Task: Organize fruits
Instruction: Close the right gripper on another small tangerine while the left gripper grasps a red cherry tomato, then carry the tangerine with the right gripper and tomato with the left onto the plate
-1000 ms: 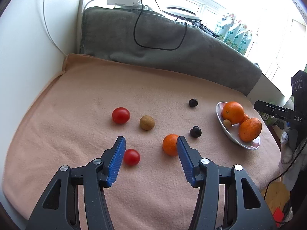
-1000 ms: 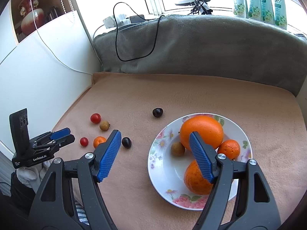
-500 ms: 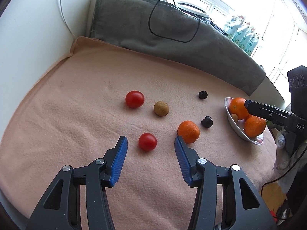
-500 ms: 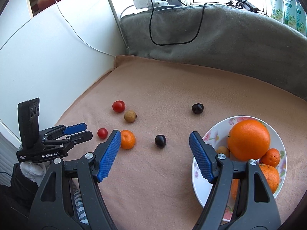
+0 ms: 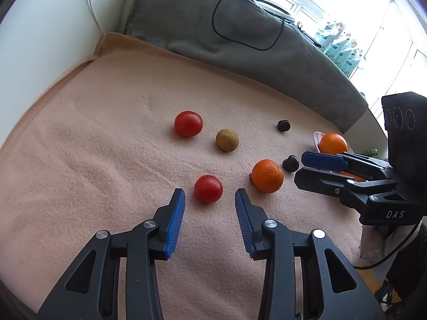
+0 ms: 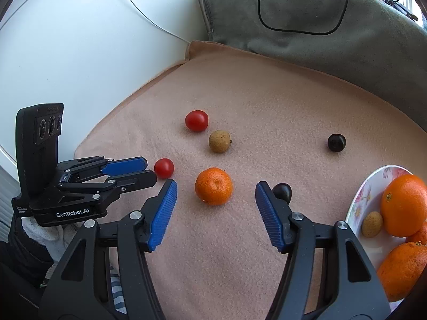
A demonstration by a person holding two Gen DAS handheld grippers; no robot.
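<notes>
Left gripper (image 5: 209, 196) and right gripper (image 6: 214, 189) unclenched, jaws just narrowing, nothing gripped. Mandarin (image 6: 213, 186) left of plate (image 6: 359, 200) holding oranges (image 6: 404, 204).

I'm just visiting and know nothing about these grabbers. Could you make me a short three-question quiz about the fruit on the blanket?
1. How many red tomatoes lie on the blanket?
2. True or false: the left gripper is clamped on the near tomato.
3. Which fruit sits ahead of the right gripper, between its fingers: A the small orange, B the brown fruit, C the far dark fruit?

Key: 1. two; 2. false, its narrowing jaws have not touched it; 3. A.
</notes>
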